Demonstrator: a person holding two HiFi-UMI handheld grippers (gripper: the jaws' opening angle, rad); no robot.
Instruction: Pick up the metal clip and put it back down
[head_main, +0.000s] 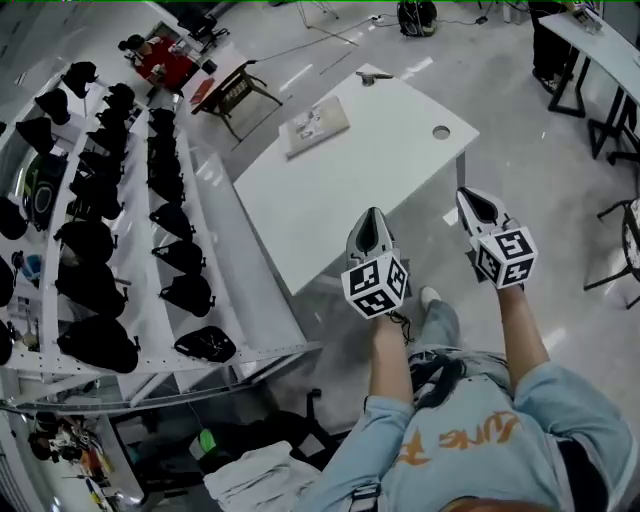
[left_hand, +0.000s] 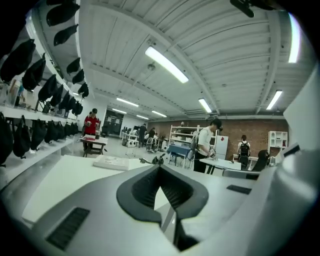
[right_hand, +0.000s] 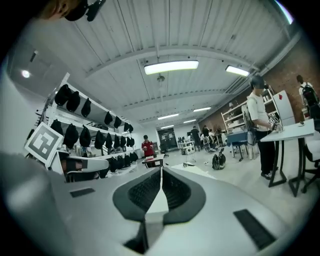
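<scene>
**A:** How are your claws set?

**B:** Both are pressed together with nothing between them. My left claw (head_main: 371, 215) hangs over the near edge of the counter (head_main: 330, 200). My right claw (head_main: 466, 195) is just off that same edge, out over the floor.

**A:** And the metal clip?

**B:** I take it to be the small dark thing at the counter's far corner, the metal clip (head_main: 371, 76). It's too small to be sure. It's well apart from both claws, with the whole bare top between us.

**A:** What worries you?

**B:** First, I'd have to spread a claw before I arrive. If I come in closed, I'd only shove the clip. Second, it sits right at that far corner, so a slight nudge on the smooth top could slide it off onto the floor. The reach is long, and I'd guess my aim gets worse at full stretch. The booklet (head_main: 317, 125) lies by the far left edge, near the clip. From the left I might clip it with my wrist.
</scene>
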